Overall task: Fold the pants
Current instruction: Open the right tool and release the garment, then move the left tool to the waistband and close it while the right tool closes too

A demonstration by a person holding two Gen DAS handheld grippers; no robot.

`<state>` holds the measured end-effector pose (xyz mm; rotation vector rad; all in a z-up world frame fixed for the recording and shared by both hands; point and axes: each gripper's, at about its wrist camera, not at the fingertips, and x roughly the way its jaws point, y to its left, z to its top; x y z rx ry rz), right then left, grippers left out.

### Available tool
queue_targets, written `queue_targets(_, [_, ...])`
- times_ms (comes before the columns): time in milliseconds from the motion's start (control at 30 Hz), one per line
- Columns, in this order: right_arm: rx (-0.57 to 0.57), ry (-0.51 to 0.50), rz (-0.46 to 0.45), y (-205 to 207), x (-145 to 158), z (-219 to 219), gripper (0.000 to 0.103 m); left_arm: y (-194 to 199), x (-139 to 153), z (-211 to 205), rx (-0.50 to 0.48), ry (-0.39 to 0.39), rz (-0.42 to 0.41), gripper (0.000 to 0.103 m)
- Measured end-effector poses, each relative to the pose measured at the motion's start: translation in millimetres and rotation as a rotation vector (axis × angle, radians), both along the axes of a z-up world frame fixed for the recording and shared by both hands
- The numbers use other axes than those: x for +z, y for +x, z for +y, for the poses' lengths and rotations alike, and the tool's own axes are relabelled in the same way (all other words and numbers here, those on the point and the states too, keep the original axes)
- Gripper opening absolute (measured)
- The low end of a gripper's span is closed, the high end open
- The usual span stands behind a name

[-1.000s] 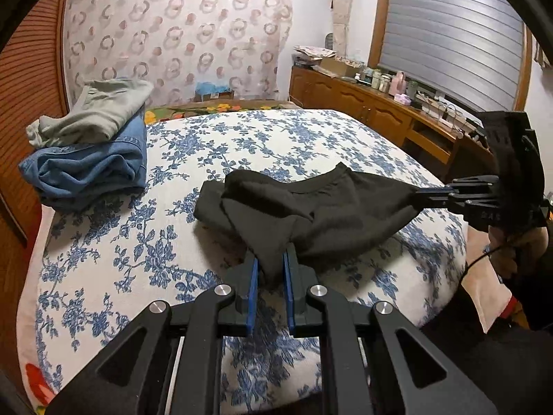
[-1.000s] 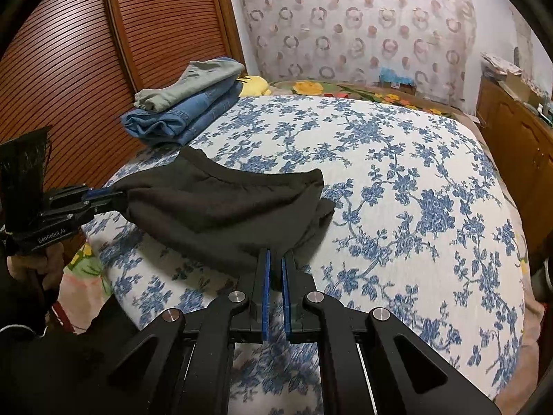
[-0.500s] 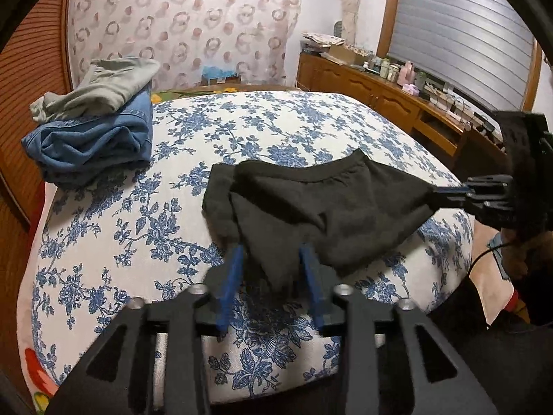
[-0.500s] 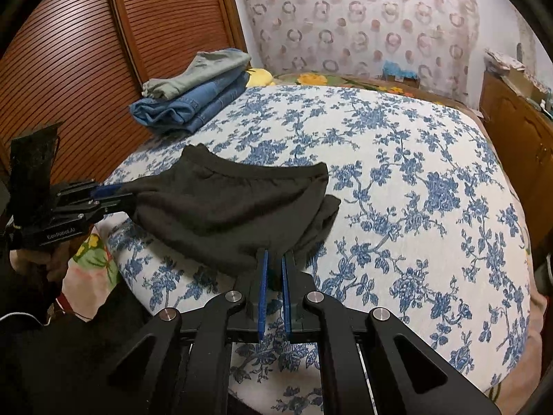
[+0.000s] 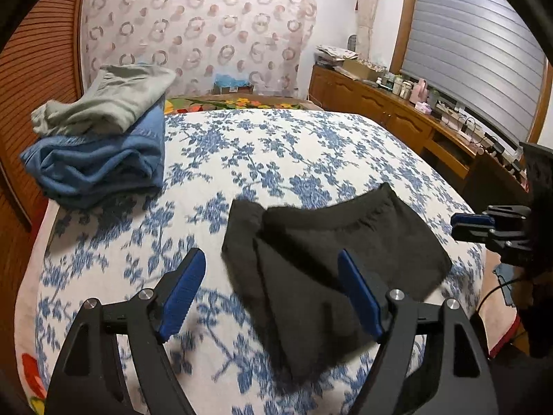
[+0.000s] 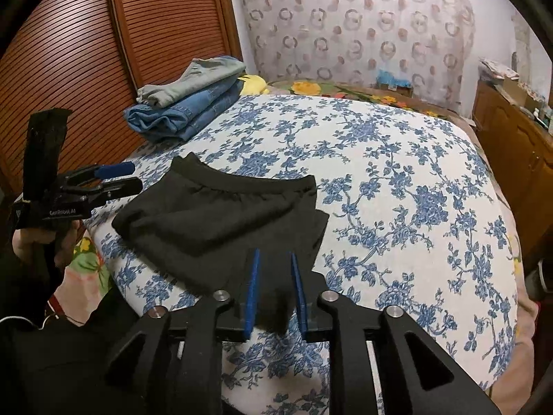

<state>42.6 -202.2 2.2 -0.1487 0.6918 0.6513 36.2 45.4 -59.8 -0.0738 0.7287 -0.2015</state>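
Black pants, folded into a flat packet, lie on the near part of the bed, which has a white cover w/ blue flowers; the packet's near corner reaches the bed edge next to the person. Long axis runs across the bed edge, roughly side to side betw. the two grippers, w/ the elastic waistband along the far side, facing the middle of the bed. In the left wrist view the loose lower end of the fabric points toward the camera, slightly blurred, while a smaller folded flap sticks out on the left of the packet. Left gripper: jaws wide apart, have just been opening; cloth lies betw. and under the blue pads but they don't press on it. Right gripper: jaws parted a little, also just been opening; a dark corner of the pants sits betw. the pads, gap visible on both sides, so no grip. In the right wrist view the left gripper shows at the left frame edge w/ a hand round its handle, tips just beside the packet's left corner. Folded stack, grey trousers atop blue jeans, well apart at the far left corner of the bed.
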Motion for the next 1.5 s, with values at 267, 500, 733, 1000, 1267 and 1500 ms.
queue_targets(267, [-0.006,-0.026,0.011,24,-8,15,0.030,25,-6,-8,-0.069,-0.002,0.026,0.049])
queue_targets(500, [-0.020,-0.038,0.032,53,-18,28,0.030,46,-16,-10,-0.078,0.019,0.059,0.030])
queue_targets(733, [-0.044,-0.024,0.042,64,-23,34,0.034,47,6,-13,-0.087,0.013,-0.010,0.012])
queue_targets(1000, [-0.047,-0.019,0.016,51,-18,25,0.036,51,6,-12,-0.047,0.035,0.004,0.020])
queue_targets(1267, [-0.042,-0.009,0.017,46,-17,22,0.043,42,11,-8,-0.025,0.022,-0.010,0.082])
queue_targets(1500, [-0.044,-0.012,0.023,45,-18,21,0.050,41,0,-15,-0.048,0.040,0.026,0.083])
